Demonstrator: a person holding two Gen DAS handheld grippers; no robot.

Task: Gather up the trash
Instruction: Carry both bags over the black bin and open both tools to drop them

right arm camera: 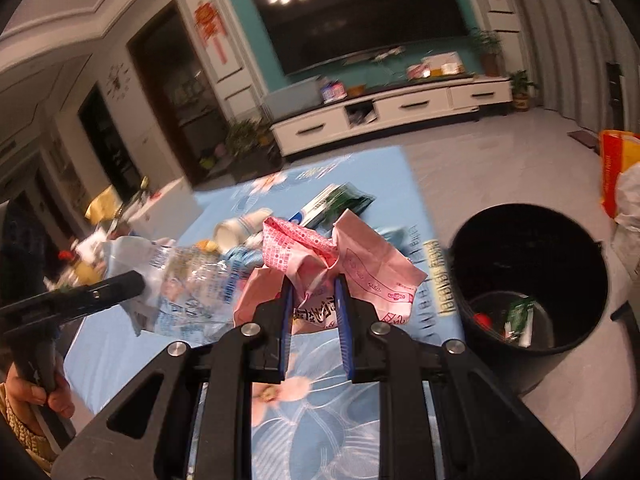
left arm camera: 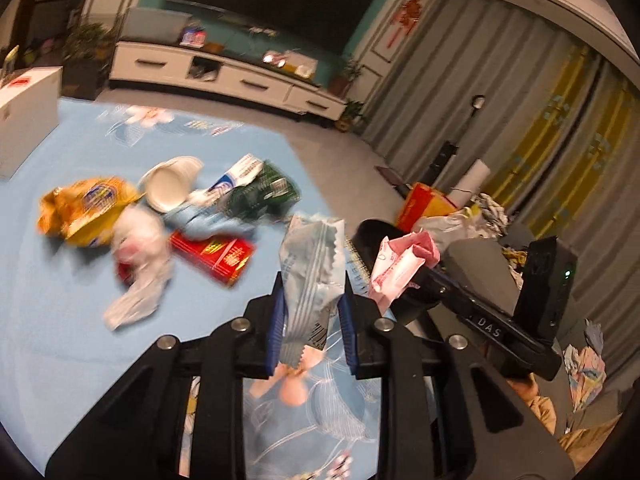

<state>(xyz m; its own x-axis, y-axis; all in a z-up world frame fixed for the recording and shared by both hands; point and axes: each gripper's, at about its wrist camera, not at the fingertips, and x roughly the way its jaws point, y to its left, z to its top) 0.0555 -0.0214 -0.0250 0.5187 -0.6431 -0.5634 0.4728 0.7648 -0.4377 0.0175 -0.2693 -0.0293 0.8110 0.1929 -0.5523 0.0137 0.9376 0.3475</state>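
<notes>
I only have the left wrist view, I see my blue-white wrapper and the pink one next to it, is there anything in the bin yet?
Observer: Yes, the right wrist view shows inside the black bin: a green wrapper and something small and red on its bottom.
Operator: Where's the bin from the right gripper?
Observer: On the floor, right of the right gripper, off the blue cloth's edge.
Operator: Is the pink wrapper firmly held?
Observer: The right gripper is shut on the pink wrapper, above the cloth.

I can read only "DAS", white letters on my right-hand black plastic gripper body (left arm camera: 490, 326); wrapper print is too blurred.
</notes>
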